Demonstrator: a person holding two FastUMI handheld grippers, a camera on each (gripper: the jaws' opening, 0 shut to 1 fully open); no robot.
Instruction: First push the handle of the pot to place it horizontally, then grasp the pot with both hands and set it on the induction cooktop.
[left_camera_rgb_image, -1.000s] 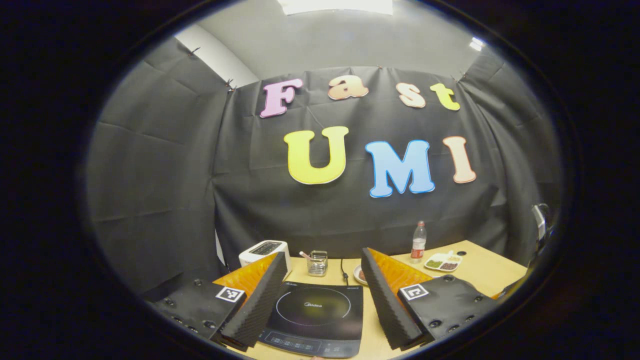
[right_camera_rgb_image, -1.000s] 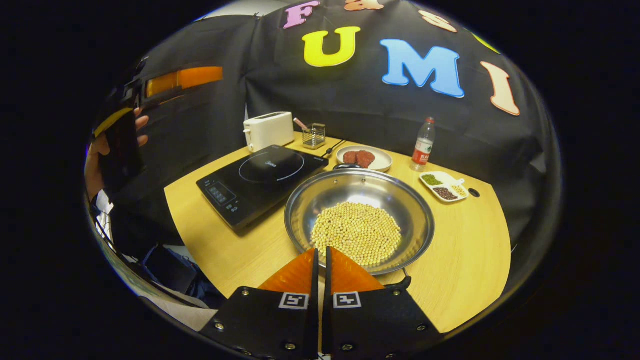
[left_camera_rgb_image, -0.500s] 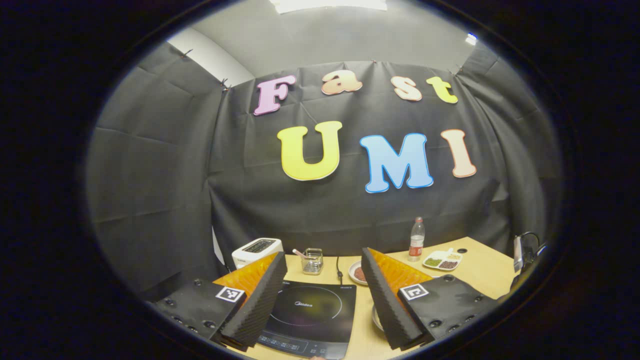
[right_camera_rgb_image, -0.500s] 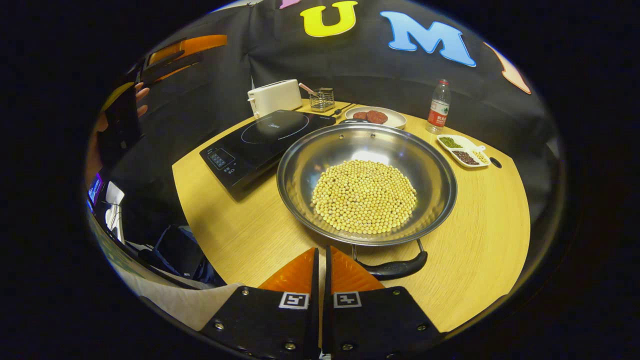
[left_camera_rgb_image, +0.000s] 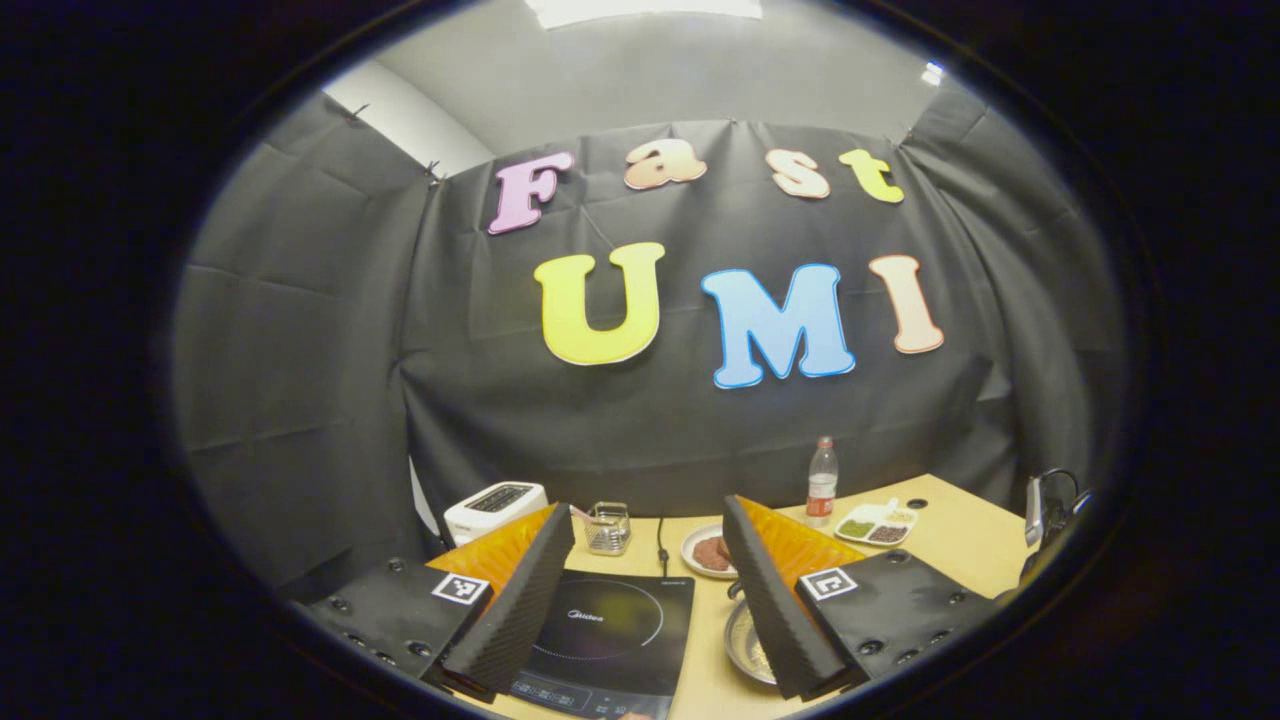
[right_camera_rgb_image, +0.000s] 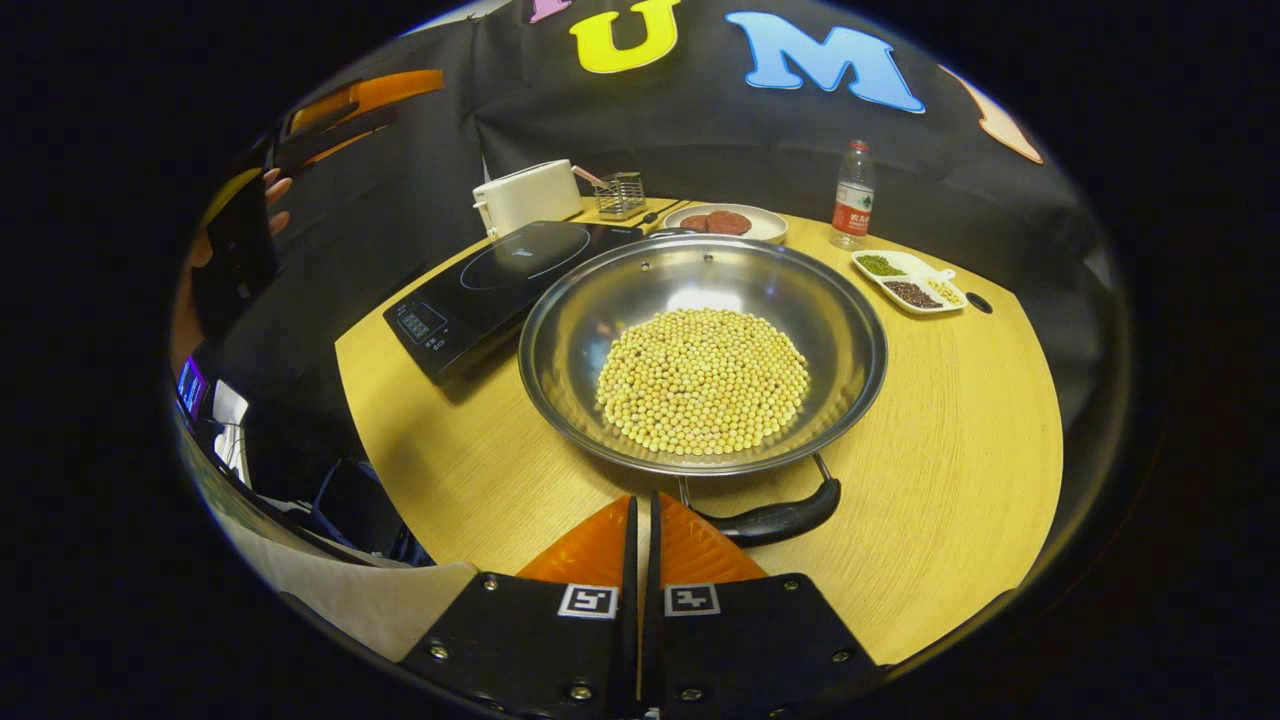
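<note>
A wide steel pot (right_camera_rgb_image: 840, 330) holding yellow beans sits mid-table, its near black handle (right_camera_rgb_image: 775, 520) toward me and a second handle (right_camera_rgb_image: 672, 231) at its far rim. Left of it lies the black induction cooktop (right_camera_rgb_image: 500, 285). My right gripper (right_camera_rgb_image: 640, 500) is shut and empty, its tips just short of the pot's near rim, left of the near handle. In the left gripper view my left gripper (left_camera_rgb_image: 648, 545) hangs open above the cooktop (left_camera_rgb_image: 610, 640), and a sliver of the pot (left_camera_rgb_image: 745, 645) shows beside its right finger. A hand holds that gripper (right_camera_rgb_image: 330, 110) at the far left.
Along the back of the table stand a white toaster (right_camera_rgb_image: 525, 195), a wire holder (right_camera_rgb_image: 620, 192), a plate of meat patties (right_camera_rgb_image: 725, 222), a plastic bottle (right_camera_rgb_image: 852, 195) and a divided dish of beans (right_camera_rgb_image: 908, 282). The table's front edge (right_camera_rgb_image: 400, 480) curves near my right gripper.
The right gripper has drawn back and tipped down, so the pot's near handle came into sight. The left gripper drifted right, and the pot's edge appeared beside its right finger.
</note>
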